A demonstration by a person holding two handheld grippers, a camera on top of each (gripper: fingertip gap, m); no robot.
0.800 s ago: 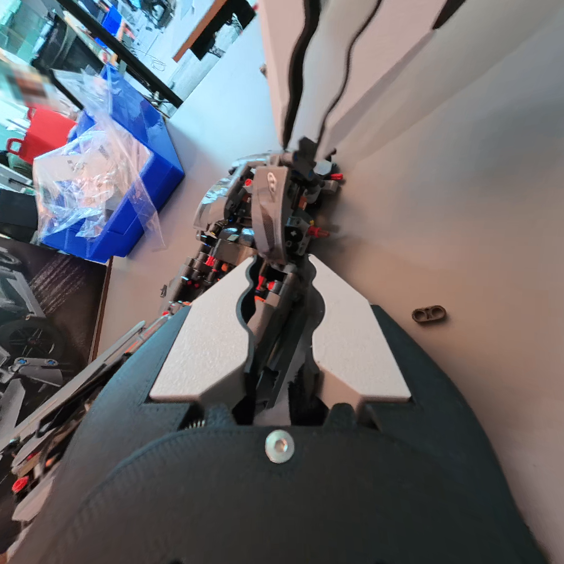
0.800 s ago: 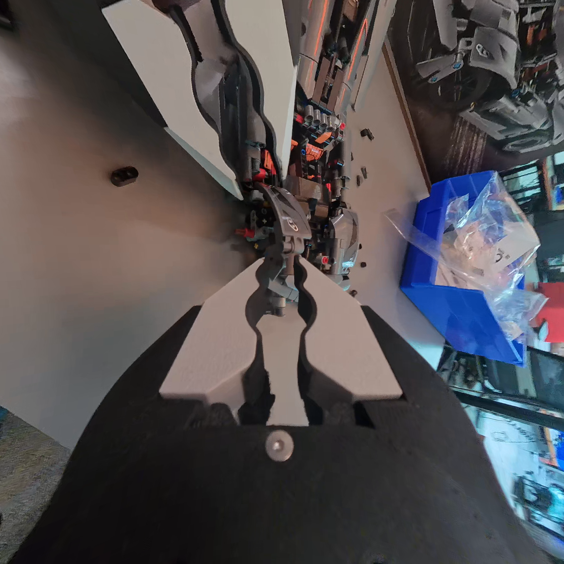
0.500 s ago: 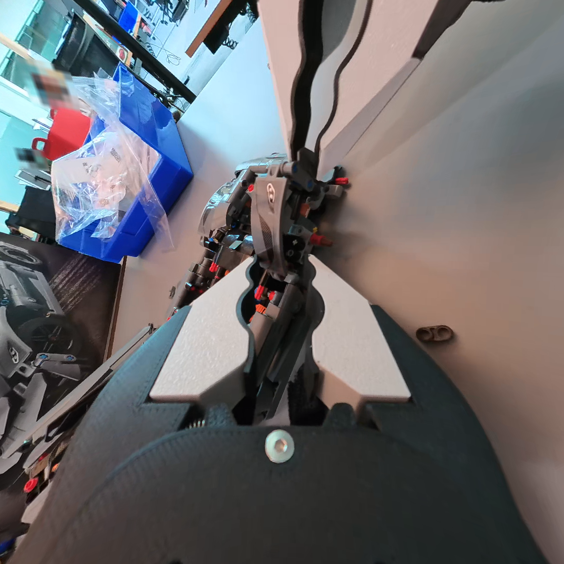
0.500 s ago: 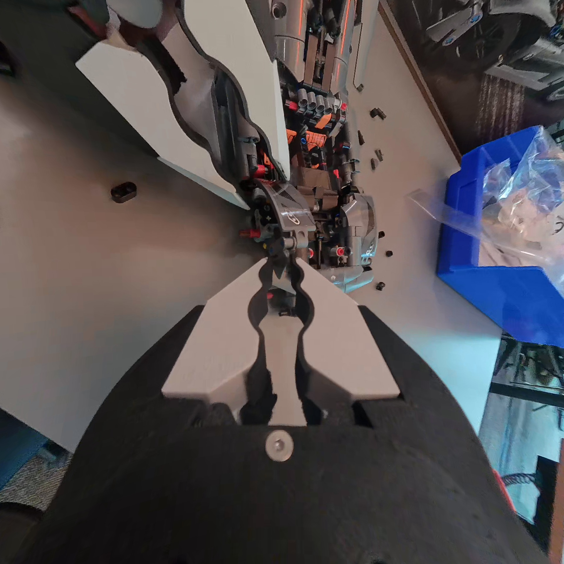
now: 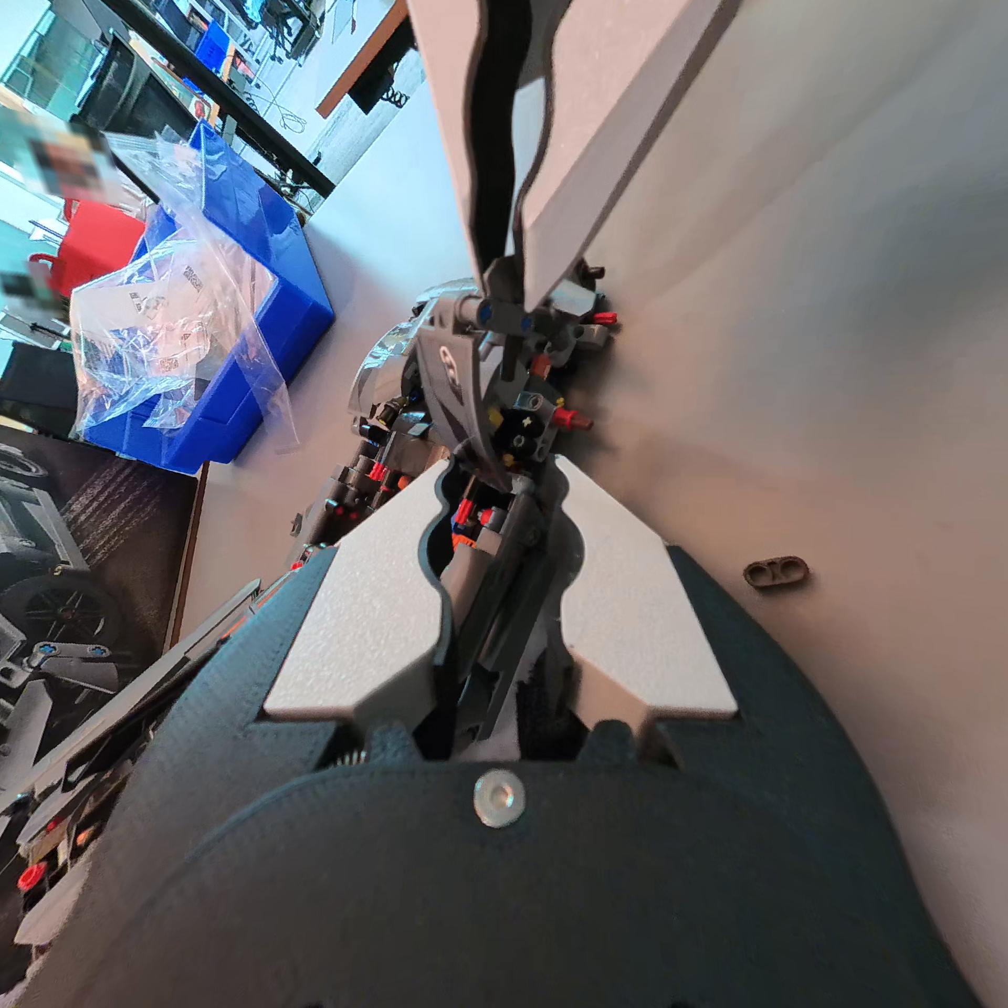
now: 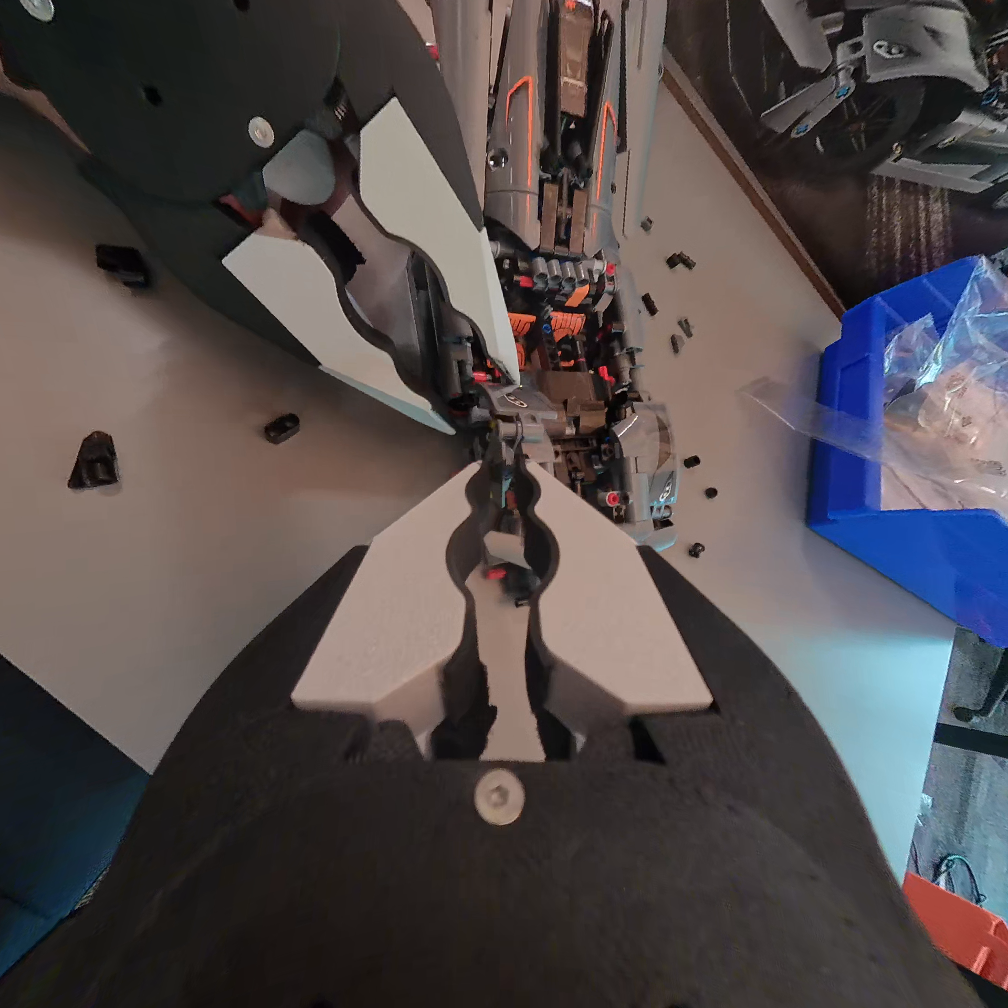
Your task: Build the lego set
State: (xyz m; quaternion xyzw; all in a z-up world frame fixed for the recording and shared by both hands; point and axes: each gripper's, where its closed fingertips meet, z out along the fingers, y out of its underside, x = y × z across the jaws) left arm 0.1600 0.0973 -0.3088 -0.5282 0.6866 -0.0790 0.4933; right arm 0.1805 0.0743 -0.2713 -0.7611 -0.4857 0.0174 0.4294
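Observation:
The grey lego car (image 6: pixel 562 163) with orange trim lies on the white table (image 6: pixel 163 545); its front end also shows in the left wrist view (image 5: pixel 414 382). My left gripper (image 5: pixel 502 474) is shut on the car's side frame, with a grey beam running between its fingers (image 5: pixel 382 589). It shows from the top left in the right wrist view (image 6: pixel 480 403). My right gripper (image 6: pixel 504 469) is shut on a small grey piece (image 6: pixel 502 545) at the car's front corner, beside a curved grey panel (image 5: pixel 453 376). It reaches in from the top in the left wrist view (image 5: pixel 502 289).
A blue bin (image 6: pixel 900 534) with clear plastic bags stands right of the car; it also shows in the left wrist view (image 5: pixel 245 338). The set's box (image 5: pixel 65 573) lies beyond. Loose black pieces (image 6: pixel 94 463) (image 6: pixel 282 428) and small pins (image 6: pixel 693 461) lie around. The table edge is near, at the lower left of the right wrist view. Left tips to right tips: about 5 cm.
My right gripper has swung and pulled back, so more of the left gripper and table shows. The grey piece sits deeper between its fingers. Both grips have held.

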